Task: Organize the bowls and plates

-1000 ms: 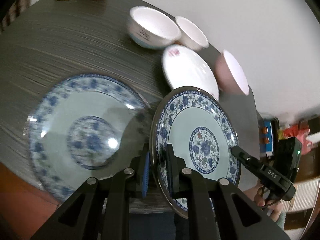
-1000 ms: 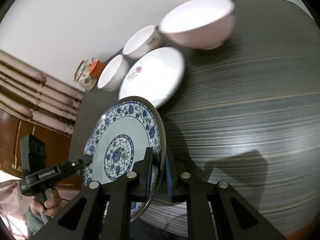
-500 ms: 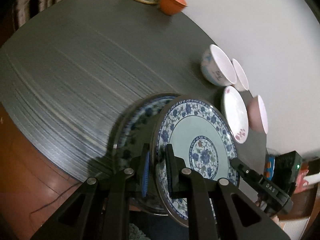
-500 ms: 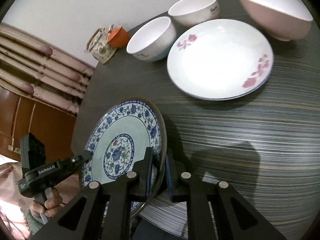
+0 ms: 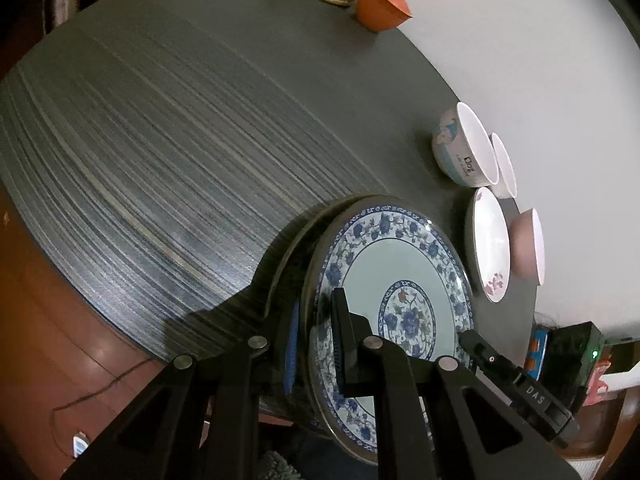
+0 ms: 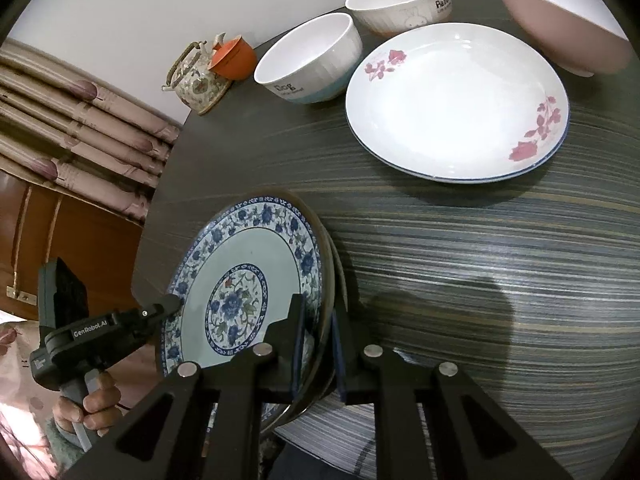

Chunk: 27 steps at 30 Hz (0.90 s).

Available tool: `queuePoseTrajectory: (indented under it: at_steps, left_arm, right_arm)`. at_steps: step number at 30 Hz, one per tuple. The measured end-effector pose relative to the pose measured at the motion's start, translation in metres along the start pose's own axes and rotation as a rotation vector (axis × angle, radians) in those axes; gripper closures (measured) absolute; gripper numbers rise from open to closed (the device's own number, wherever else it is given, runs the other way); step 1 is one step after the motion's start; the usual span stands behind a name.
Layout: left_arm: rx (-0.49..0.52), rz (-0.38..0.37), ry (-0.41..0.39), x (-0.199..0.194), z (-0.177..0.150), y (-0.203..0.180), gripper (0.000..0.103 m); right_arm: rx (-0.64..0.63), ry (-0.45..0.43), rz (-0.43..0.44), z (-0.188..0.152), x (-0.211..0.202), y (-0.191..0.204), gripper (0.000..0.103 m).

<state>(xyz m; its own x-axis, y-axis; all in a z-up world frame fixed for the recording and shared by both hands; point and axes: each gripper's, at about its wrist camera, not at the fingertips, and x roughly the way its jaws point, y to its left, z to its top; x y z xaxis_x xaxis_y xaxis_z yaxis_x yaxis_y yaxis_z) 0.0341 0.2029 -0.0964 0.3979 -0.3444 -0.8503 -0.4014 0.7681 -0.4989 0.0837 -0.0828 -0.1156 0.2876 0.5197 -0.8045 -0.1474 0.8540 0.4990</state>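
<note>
Blue-floral plate (image 5: 404, 280) pinched by both grippers, low over a 2nd plate on the bench (image 5: 180, 140).
Left gripper (image 5: 316, 332) clamps its left rim, right gripper (image 6: 318, 332) its right rim; both angled down, jaws narrow. Hand (image 6: 86, 404) holds the handle marked "GenRobot.AI". Ahead of right gripper: pink-flower plate (image 6: 456, 100), "Dog" bowl (image 6: 308, 60), "Rabbit" bowl (image 6: 400, 4), pink bowl (image 6: 560, 28).

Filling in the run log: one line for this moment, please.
left hand-held gripper: shut on blue floral plate rim | right hand-held gripper: shut on opposite rim

Lower plate (image 5: 288, 248) seemingly mostly hidden
</note>
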Motion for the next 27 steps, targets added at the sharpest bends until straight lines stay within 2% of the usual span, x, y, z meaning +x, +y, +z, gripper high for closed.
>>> queuePoseTrajectory:
  at_steps: [10, 13, 17, 22, 27]
  left_arm:
    - [-0.013, 0.017, 0.017, 0.008, 0.000, -0.006, 0.085]
    - [-0.001, 0.019, 0.012, 0.008, 0.000, -0.008, 0.080]
    - [-0.001, 0.021, 0.014, 0.010, 0.000, -0.008, 0.080]
    - [0.025, 0.033, 0.021, 0.012, -0.001, -0.013, 0.074]
    - [0.053, 0.046, 0.017, 0.013, -0.002, -0.018, 0.069]
  right_arm:
    - [0.006, 0.015, -0.035, -0.002, 0.006, 0.010, 0.087]
    - [0.000, 0.020, -0.045, -0.002, 0.008, 0.012, 0.087]
    - [0.000, 0.026, -0.065, 0.000, 0.010, 0.014, 0.086]
    - [-0.006, 0.039, -0.092, 0.002, 0.013, 0.019, 0.075]
    - [-0.034, 0.050, -0.137, 0.000, 0.022, 0.029, 0.069]
